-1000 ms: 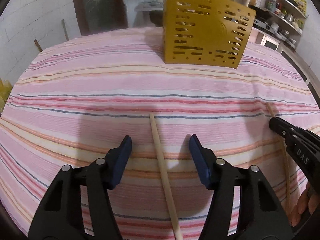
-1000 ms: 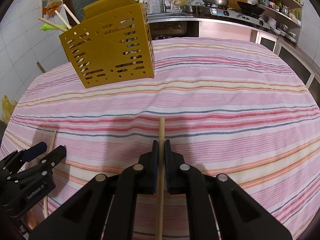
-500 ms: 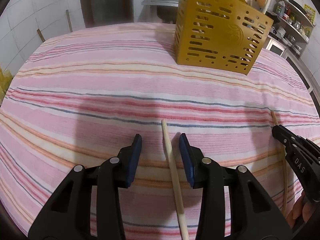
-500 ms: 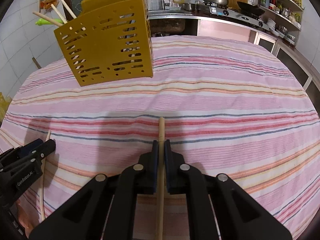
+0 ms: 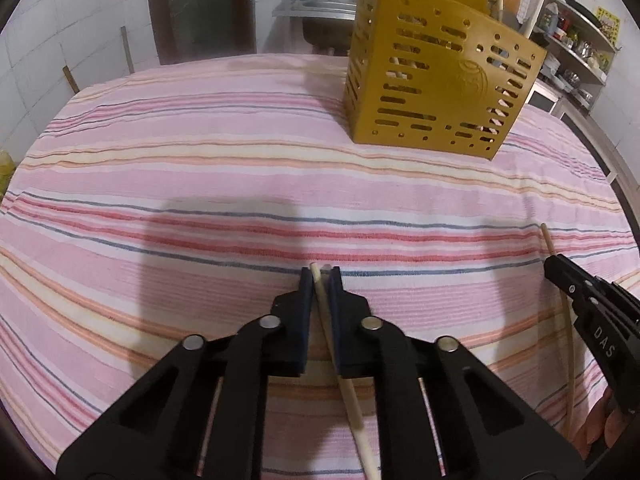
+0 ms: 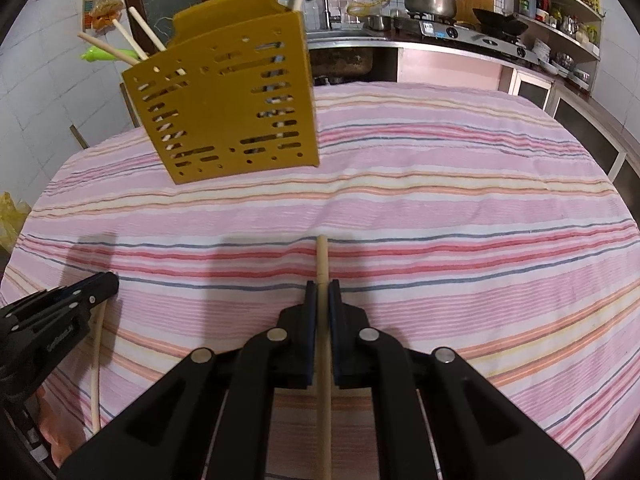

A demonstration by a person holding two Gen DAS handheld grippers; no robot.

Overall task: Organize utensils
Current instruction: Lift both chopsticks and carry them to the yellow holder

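A yellow slotted utensil holder point(image 5: 436, 92) stands at the far side of the striped tablecloth with several chopsticks and a green utensil in it. In the left wrist view my left gripper point(image 5: 320, 276) has its jaws closing, the blue pads pressing a wooden chopstick point(image 5: 352, 404) near its far tip, low over the cloth. My right gripper point(image 6: 322, 290) is shut on a second chopstick point(image 6: 322, 252), whose tip sticks out ahead of the pads. Each gripper shows in the other's view: the right gripper point(image 5: 554, 266) at the right edge, the left gripper point(image 6: 108, 282) at the left edge.
The pink striped tablecloth point(image 5: 200, 160) covers the whole table, which drops off at the left and right. The holder point(image 6: 228, 104) stands ahead of both grippers. Behind the table runs a kitchen counter with a stove and a pot point(image 6: 432, 0), and shelves on the right.
The left jaws have gone from wide apart to closed on the chopstick that lay between them. The right gripper has kept still, gripping its chopstick throughout.
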